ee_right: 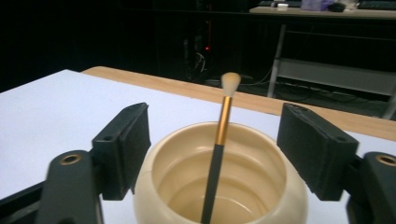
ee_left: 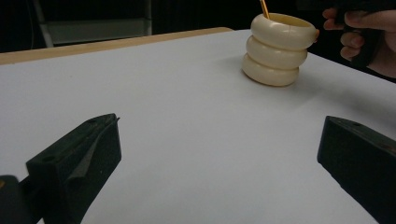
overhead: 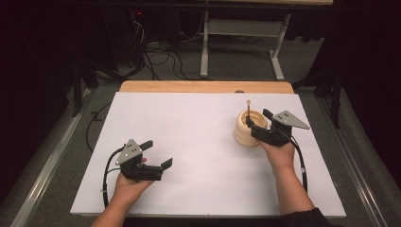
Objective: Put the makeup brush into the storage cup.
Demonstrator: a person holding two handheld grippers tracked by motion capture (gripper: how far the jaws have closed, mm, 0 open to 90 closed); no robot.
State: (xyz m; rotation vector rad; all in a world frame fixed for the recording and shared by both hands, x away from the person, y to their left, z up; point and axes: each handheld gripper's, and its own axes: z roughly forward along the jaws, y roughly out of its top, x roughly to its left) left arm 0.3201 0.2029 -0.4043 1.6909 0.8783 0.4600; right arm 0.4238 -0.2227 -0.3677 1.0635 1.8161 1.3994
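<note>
The wide table [overhead: 189, 142], covered by a flat white sheet with a strip of pale wood showing along its far edge, carries one thing: a cream, three-ringed ribbed holder [overhead: 249, 128] of glossy ceramic or plastic, standing upright on the right half toward the far side. The right claw [overhead: 258, 124] sits at the holder's rim with its jaws apart, one on each side of the top ring; whether the pads touch the wall cannot be told. The step in hand looks like taking hold of the holder. To do it well, the jaws should close squarely across the widest part of a ring, low enough not to slip off the rounded, smooth surface, and gently enough to keep the pot from tipping.

The left claw [overhead: 158, 156] rests near the table's left front, well apart from the holder, its jaws wide open on nothing.

Inside the holder leans a slim make-up brush [ee_right: 219, 149] with a black handle, a gold ferrule and a small pale tuft, rising above the rim.
</note>
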